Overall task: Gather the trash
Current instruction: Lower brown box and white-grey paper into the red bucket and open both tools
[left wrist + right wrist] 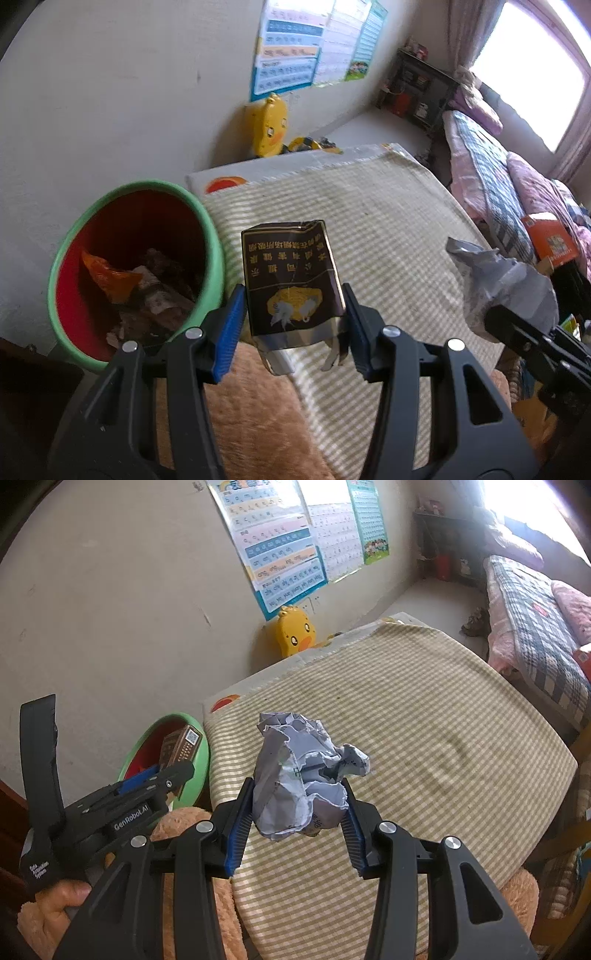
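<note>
Disposal step. Left hand-held gripper (pixel 293 325) clamps a torn cigarette pack (pixel 291 280) beside the green bin (pixel 207 221); right hand-held gripper (pixel 297 819) grips crumpled paper (pixel 303 771) above the striped mat (pixel 443 757). Next, likely: carry over the bin, release.

**Colours and patterns on my feeds**

Left gripper (pixel 293 321): black frame, blue ribbed pads. It's clamped on a dark brown cigarette pack (pixel 291 280) with gold lettering and a gold emblem. Bin (pixel 62 254): mint green outside, red inside, orange wrapper (pixel 105 275) in it. Right gripper (pixel 299 819) has the same black and blue, closed on white-grey crumpled paper (pixel 306 775) with dark print. Cloth (pixel 424 738): olive-and-cream check. I also see a yellow duck (pixel 295 635), plus a blue-bordered poster (pixel 273 542) with pastel rows.
</note>
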### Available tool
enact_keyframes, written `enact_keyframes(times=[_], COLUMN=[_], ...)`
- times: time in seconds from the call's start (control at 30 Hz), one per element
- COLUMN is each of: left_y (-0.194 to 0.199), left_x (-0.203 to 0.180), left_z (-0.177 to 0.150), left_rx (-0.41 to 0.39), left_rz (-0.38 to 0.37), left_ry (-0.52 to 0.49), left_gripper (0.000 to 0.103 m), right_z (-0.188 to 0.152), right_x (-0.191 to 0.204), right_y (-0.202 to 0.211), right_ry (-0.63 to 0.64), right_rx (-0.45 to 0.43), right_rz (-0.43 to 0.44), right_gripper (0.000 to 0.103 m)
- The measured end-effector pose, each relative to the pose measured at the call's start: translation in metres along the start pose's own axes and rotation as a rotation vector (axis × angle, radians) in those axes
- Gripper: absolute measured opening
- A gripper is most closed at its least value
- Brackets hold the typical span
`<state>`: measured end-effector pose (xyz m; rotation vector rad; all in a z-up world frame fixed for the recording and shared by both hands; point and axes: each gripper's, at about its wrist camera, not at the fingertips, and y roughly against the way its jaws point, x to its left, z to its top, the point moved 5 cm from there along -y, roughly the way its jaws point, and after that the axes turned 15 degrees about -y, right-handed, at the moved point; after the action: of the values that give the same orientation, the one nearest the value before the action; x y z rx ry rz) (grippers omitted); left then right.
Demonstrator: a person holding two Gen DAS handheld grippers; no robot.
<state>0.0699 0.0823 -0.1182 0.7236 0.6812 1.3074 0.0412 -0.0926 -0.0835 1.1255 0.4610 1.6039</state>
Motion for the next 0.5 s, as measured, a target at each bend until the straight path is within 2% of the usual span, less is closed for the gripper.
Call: enact_keyframes(times=[0.27, 0.5], left_y=[0.010, 0.009], left_x=[0.066, 0.117], left_z=[-0.009, -0.032], left_rx=[-0.018, 0.023], left_rz=[0.118, 0.179], left_ry=[0.103, 0.182], left_gripper=[0.048, 0.048], right_z=[0.005, 0.001], right_x=[0.041, 0.078], right_y=[-0.011, -0.032], right_ry=[0.088, 0.158], right_rx=[0.005, 0.040], right_rz=[0.036, 0.061], right_gripper=[0.043, 0.043])
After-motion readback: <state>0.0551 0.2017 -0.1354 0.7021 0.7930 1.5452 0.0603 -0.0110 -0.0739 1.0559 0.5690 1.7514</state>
